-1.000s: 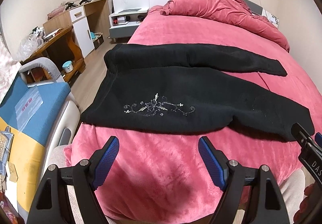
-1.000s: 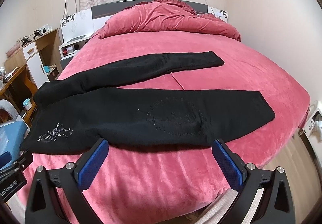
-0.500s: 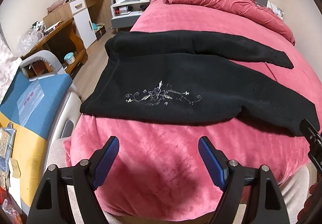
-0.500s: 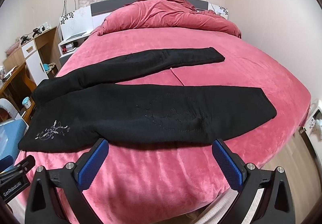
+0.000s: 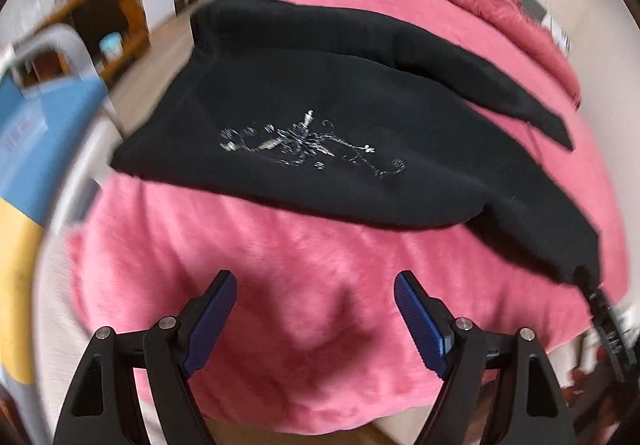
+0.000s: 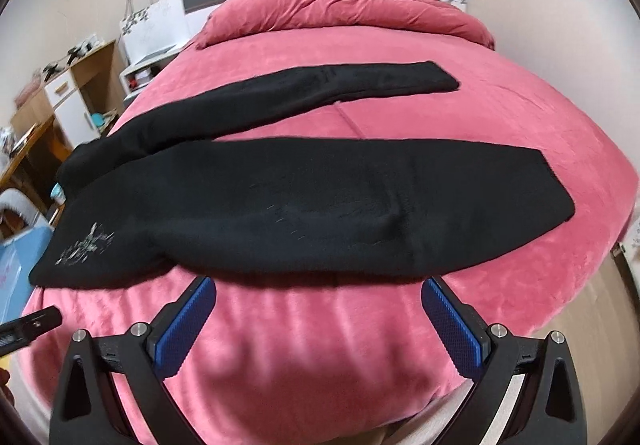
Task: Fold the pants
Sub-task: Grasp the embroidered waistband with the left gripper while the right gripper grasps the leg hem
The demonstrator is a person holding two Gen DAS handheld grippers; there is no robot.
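Observation:
Black pants with a silver embroidered flower near the waist lie spread flat on the pink bed, legs apart in a V. The waist end hangs towards the bed's left edge. My left gripper is open and empty, hovering over bare blanket just short of the pants' near edge by the waist. In the right wrist view the pants stretch across the bed, and my right gripper is open and empty, just short of the near leg's edge. The left gripper's tip shows at the far left.
A crumpled pink duvet lies at the headboard. A wooden desk and white cabinet stand left of the bed. A blue and yellow cushioned seat stands close to the bed's left side. The wall is to the right.
Both grippers have moved forward and lower towards the near edge of the pants. The left view is blurred by this motion. The pants have not moved.

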